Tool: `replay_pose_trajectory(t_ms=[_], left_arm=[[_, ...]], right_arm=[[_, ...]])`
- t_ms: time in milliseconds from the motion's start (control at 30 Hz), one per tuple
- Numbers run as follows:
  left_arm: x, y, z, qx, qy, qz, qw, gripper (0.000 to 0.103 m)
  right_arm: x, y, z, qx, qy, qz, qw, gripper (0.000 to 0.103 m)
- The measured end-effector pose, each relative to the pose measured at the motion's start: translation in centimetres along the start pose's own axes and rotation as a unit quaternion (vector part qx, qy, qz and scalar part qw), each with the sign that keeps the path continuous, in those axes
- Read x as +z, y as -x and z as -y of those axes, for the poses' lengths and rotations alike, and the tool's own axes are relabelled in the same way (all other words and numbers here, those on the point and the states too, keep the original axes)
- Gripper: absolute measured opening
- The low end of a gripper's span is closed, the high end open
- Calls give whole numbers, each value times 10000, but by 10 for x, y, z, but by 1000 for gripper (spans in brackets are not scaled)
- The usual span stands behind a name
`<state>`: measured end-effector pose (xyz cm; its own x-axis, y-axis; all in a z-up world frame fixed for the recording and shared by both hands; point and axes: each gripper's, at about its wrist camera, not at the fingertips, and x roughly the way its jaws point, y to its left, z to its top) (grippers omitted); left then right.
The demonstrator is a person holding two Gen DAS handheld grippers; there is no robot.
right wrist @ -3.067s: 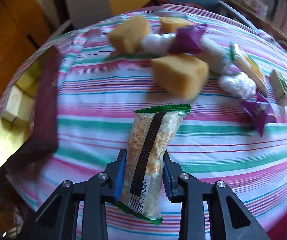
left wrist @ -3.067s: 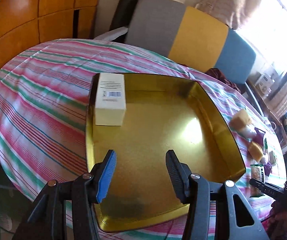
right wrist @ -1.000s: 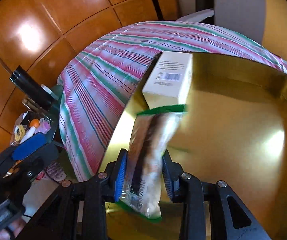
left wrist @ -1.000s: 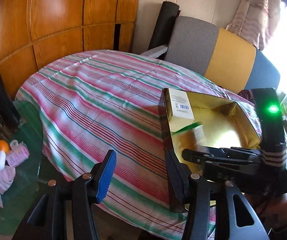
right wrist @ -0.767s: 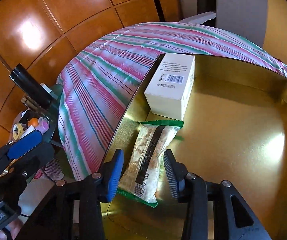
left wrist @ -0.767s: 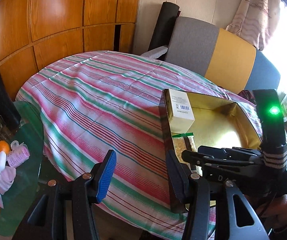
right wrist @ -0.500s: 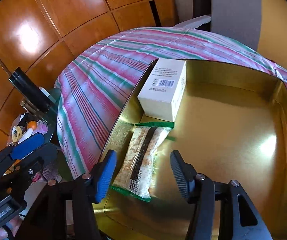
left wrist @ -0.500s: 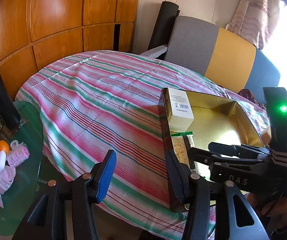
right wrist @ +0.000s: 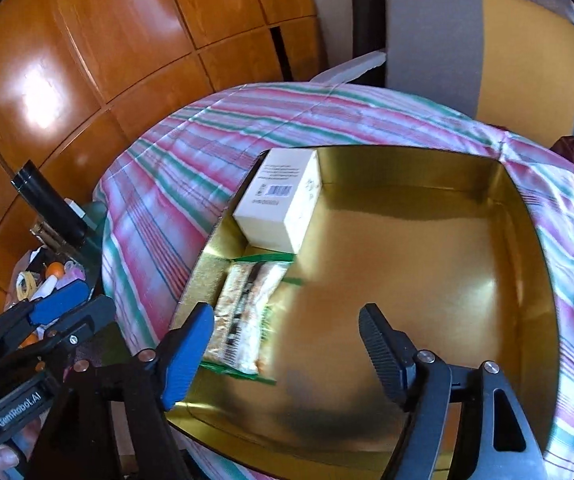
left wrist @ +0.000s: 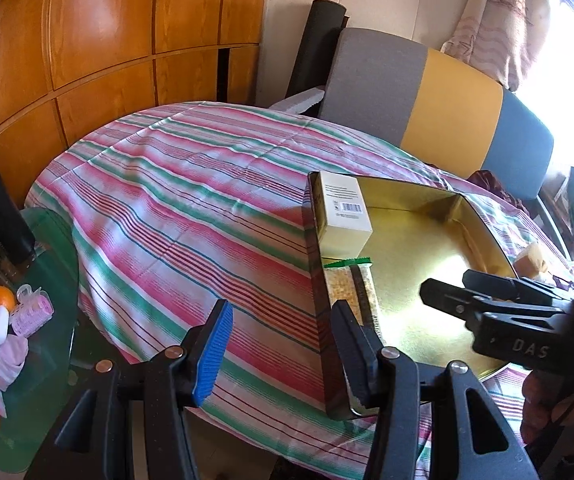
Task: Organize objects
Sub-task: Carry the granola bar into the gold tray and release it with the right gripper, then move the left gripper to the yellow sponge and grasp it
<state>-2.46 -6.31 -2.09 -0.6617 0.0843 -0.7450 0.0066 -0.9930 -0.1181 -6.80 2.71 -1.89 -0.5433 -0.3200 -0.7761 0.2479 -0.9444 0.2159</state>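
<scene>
Black-framed, with one blue pad, the right gripper (right wrist: 285, 350) hangs above the near part of the gold tin (right wrist: 529, 216), jaws spread wide and gripping nothing. Just ahead of its blue pad lies the snack packet (right wrist: 247, 312), flat on the tin floor and hard against the side wall nearest that pad, lengthwise along the wall; this placement appears chosen to pack the items in a row and leave the remaining floor free. Directly beyond the packet, its far end touching or nearly touching, sits the white box (right wrist: 281, 200) in the far corner on the same side, barcode face up. The left gripper (left wrist: 281, 356) is held outside the tin, low beside its near corner, over the striped tablecloth (left wrist: 175, 208); its jaws are moderately open and grip nothing, though one black finger overlaps the tin wall in view and contact cannot be determined. It seems parked clear of the working tongs. Farther off, past the tin's opposite wall, a yellowish item (left wrist: 533, 258) waits on the cloth, probably the next candidate.
</scene>
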Motion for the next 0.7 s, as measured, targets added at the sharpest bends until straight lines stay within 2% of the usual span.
replay_pose_trajectory(t_ms=[267,467,567,700], left_arm=[[2,0,20,-211,-226,-23,9995,52],[8,0,45,-401,-487,-32,9980,52],[10,0,64,-558,-706,-33,9959,52],[13,2,97,-788,-1077,-1,9911,52]], right_arm=[[-8,34,44,-295,-412,158,9986,92],[-25,71,104,-828,-836,277,9927,96],[-37,94,146,-1191,-1129,330,9859,96],[-59,134,211,-1823,-1643,470,9683,96]])
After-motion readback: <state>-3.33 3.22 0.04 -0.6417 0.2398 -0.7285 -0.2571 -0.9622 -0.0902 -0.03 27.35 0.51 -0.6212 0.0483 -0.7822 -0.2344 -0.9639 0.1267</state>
